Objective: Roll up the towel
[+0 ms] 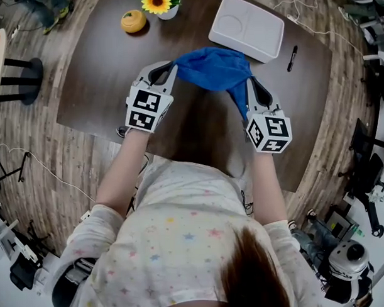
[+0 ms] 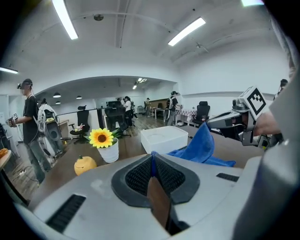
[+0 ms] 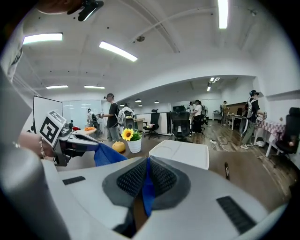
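Observation:
The blue towel [image 1: 214, 67] hangs above the dark brown table [image 1: 102, 90], stretched between both grippers. My left gripper [image 1: 171, 70] is shut on the towel's left corner, and a thin blue edge shows between its pads [image 2: 152, 163]. My right gripper [image 1: 249, 85] is shut on the right corner, with a blue fold pinched in its jaws [image 3: 147, 180]. In the left gripper view the towel [image 2: 202, 144] drapes toward the right gripper [image 2: 224, 120]. In the right gripper view the towel [image 3: 107, 154] runs to the left gripper [image 3: 86, 139].
A white tray [image 1: 246, 27] lies at the table's far side, with a black pen [image 1: 292, 57] to its right. A potted sunflower [image 1: 158, 3] and a small orange pumpkin [image 1: 133, 21] stand at the far left. People and office chairs fill the room behind.

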